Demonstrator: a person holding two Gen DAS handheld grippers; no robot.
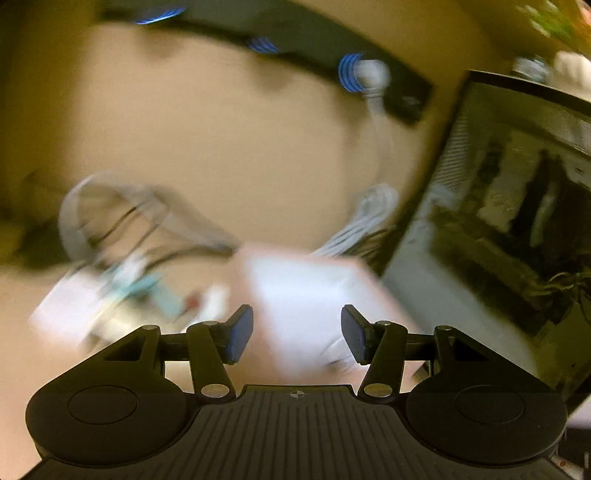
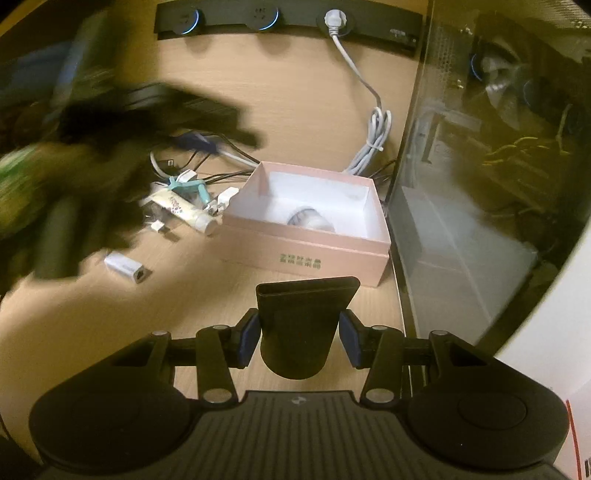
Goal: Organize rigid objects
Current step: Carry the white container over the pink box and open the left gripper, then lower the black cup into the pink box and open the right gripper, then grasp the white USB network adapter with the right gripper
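Note:
My right gripper [image 2: 299, 339] is shut on a black flared nozzle [image 2: 303, 314], held just above the wooden desk in front of an open pink box [image 2: 306, 258]. A white round object [image 2: 310, 221] lies inside the box. In the left wrist view, which is smeared by motion, my left gripper [image 1: 297, 332] stands open with nothing between its blue pads [image 1: 240, 332]. The pink box [image 1: 314, 288] lies just beyond them. In the right wrist view a dark blur [image 2: 147, 110] at the left is the other hand's tool.
Left of the box lie a white tube [image 2: 184, 210], a small white adapter [image 2: 127, 266] and tangled cables [image 2: 207, 173]. A black power strip [image 2: 288, 18] with a white plug and coiled cord [image 2: 373, 144] runs along the back. A glass-sided case [image 2: 480, 184] stands close on the right.

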